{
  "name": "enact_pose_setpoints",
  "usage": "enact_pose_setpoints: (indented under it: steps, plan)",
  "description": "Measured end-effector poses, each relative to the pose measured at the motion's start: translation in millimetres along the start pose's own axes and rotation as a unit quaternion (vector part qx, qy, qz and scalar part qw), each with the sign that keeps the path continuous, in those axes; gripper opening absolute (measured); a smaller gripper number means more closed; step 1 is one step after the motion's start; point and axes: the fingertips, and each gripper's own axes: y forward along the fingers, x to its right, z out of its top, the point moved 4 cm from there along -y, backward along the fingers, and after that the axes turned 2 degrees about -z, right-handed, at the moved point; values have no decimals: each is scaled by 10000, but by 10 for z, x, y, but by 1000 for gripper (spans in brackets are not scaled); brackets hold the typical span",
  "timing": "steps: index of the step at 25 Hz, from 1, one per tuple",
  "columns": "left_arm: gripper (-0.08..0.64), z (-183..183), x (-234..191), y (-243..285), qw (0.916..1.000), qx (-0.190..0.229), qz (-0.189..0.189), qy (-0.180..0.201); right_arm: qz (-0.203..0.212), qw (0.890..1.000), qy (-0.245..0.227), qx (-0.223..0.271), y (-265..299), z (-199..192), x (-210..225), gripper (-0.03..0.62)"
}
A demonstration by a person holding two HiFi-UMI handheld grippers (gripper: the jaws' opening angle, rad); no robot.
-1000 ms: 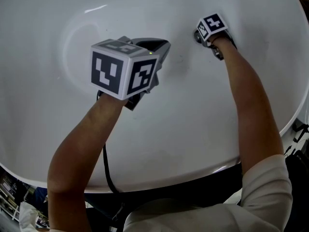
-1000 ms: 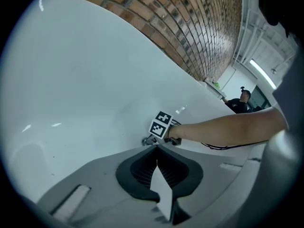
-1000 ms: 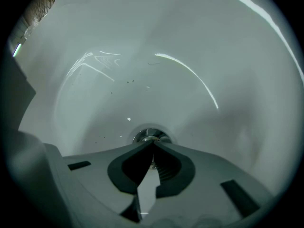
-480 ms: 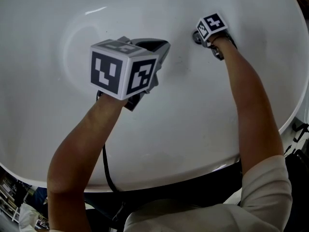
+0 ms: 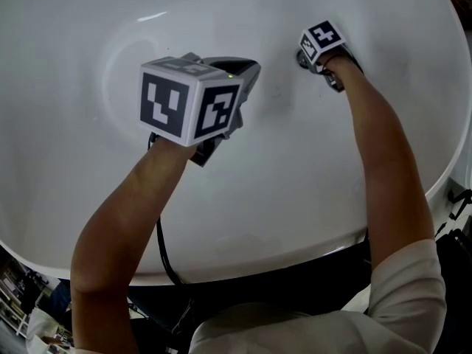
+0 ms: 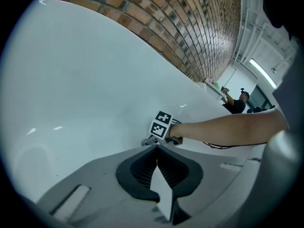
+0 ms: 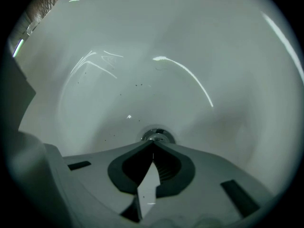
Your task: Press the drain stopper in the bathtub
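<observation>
This looks less like a home bathroom than a large hall or studio, with a freestanding white bathtub (image 5: 310,198) set up in it. Behind the tub's far rim rises a bare brick wall (image 6: 190,23). Past the tub's end the room opens to a high ceiling with white beams (image 6: 247,27) and a long strip light (image 6: 262,72) (a person (image 6: 240,101) stands there, far off), while below the tub's near rim lies some clutter (image 5: 18,293).
</observation>
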Motion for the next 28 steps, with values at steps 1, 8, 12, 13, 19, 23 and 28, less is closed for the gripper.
enact_pose_setpoints:
  steps: [1, 8, 12, 13, 19, 23, 28]
  plan:
    - [8, 9, -1, -27, 10000, 20, 24, -10, -5, 10000, -2, 26, -43, 19, -11, 15]
    - [8, 92, 109, -315, 9996, 216, 201, 30, -263, 9991, 10, 322, -571, 83, -28, 15]
    - [8, 112, 174, -513, 9988, 393, 285, 61, -310, 9983, 47, 492, -861, 102, -113, 15]
    - [8, 114, 201, -556, 9986, 432, 296, 61, -313, 9981, 56, 529, -927, 88, -138, 15]
    - [8, 127, 328, -818, 9969, 692, 366, 59, -354, 9961, 201, 783, -1312, 24, -249, 15]
    - [8, 118, 392, -995, 9943, 923, 521, 81, -397, 9941, 217, 981, -1577, 13, -318, 15]
    - [8, 113, 520, -1263, 9909, 1183, 632, 118, -479, 9912, 191, 1219, -1945, -2, -426, 15]
